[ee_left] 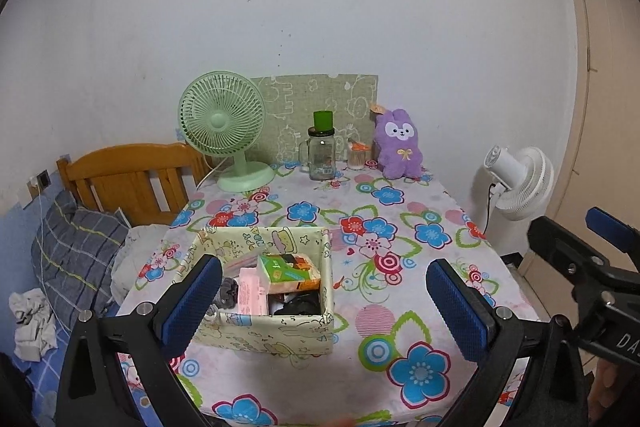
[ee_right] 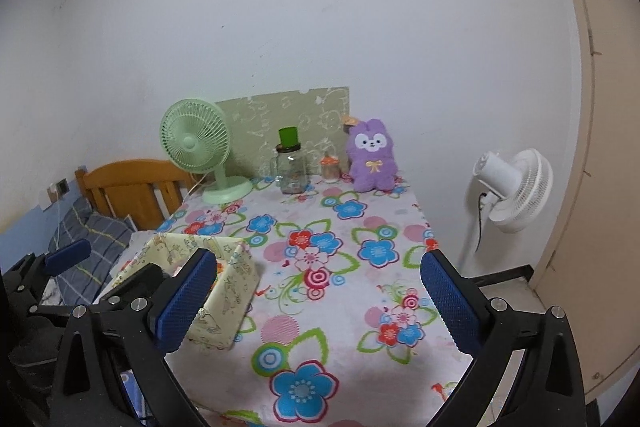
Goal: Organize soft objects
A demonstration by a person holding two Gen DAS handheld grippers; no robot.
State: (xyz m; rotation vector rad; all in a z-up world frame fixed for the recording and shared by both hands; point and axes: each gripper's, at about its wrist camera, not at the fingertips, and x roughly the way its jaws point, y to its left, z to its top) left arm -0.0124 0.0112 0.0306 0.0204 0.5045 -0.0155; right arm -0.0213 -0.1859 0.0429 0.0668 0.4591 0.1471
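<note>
A: Right wrist view: my right gripper (ee_right: 316,299) has fingers wide apart, empty. Left gripper (ee_left: 324,303) likewise, over the storage box (ee_left: 316,327).

B: Risk?

A: Purple plush (ee_right: 371,157) sits far on the counter (ee_right: 360,307), beside the jar (ee_right: 290,167). I could topple that.

Both cams facing table (ee_left: 420,223)

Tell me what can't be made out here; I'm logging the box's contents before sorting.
- Storage box, left wrist view: dark items at its bottom are too shadowed to identify; the left gripper finger covers its left corner.
- Right wrist view: box interior hidden by its wall and the left gripper.
- Purple plush: tag too small to read.
</note>
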